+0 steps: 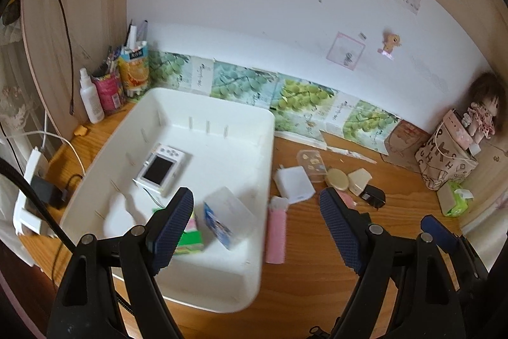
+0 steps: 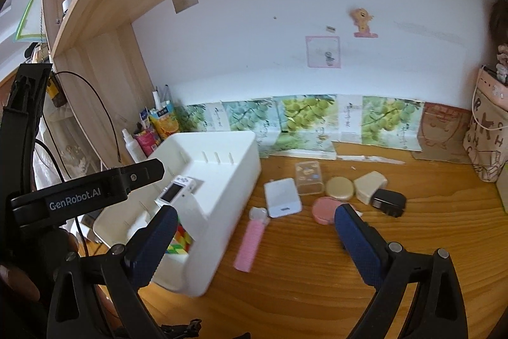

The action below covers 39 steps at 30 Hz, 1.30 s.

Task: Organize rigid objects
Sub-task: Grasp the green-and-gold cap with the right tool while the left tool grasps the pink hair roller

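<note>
Both hand-held grippers, left (image 1: 255,223) and right (image 2: 255,239), stand spread wide and empty above the counter (image 2: 317,269). The white bin (image 1: 206,288) at the counter's left already holds a camera (image 1: 162,169), a clear box (image 1: 227,216) and a cube (image 2: 179,240). Loose beside it lie a pink roller (image 2: 252,239), a white charger (image 2: 282,197), compacts (image 2: 339,188) and a black plug (image 2: 389,201). All look light, stiff and slick; the roller is best pinched across its middle.
</note>
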Motion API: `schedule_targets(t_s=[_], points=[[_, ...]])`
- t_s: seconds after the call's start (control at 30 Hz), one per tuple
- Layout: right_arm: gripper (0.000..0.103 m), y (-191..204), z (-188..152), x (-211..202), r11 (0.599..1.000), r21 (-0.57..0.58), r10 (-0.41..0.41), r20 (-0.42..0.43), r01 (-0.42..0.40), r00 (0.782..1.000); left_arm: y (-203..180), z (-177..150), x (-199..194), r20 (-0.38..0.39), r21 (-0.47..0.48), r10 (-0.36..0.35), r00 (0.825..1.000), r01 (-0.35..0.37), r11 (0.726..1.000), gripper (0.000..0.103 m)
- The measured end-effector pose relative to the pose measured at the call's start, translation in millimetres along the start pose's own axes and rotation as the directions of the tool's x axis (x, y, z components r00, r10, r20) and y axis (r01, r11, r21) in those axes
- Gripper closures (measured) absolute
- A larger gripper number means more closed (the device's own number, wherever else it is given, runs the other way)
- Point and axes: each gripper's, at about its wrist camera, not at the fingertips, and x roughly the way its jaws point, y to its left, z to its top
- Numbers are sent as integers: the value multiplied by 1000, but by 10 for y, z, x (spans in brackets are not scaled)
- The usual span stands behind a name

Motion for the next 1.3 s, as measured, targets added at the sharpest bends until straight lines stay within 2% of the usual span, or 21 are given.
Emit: schedule_targets(t_s=[0.4,0.6,0.77,1.0,1.3], points=[[4,-565,-66,-40,1000,-17,-13,-89,12,996,-619,-189,199,-70,5,-11,997,11,1000,19],[4,-823,-79,-11,1000,-28,-15,-132,11,991,-782,-270,396,-130,-44,2,991,-8,999,19],[4,-1015,-93,34,999,-40,-14,-170,7,985,-867,-369,589,-204,-95,-2,979,-18,995,19],[4,-1243,-147,95,999,-36,-4,-216,-4,976,-856,-509,824,-292,-208,32,956,-96,973,19],[4,-1495,-186,297,999,18,43,-272,-39,961,-752,-619,1019,-358,-314,102,928,-222,923,19]])
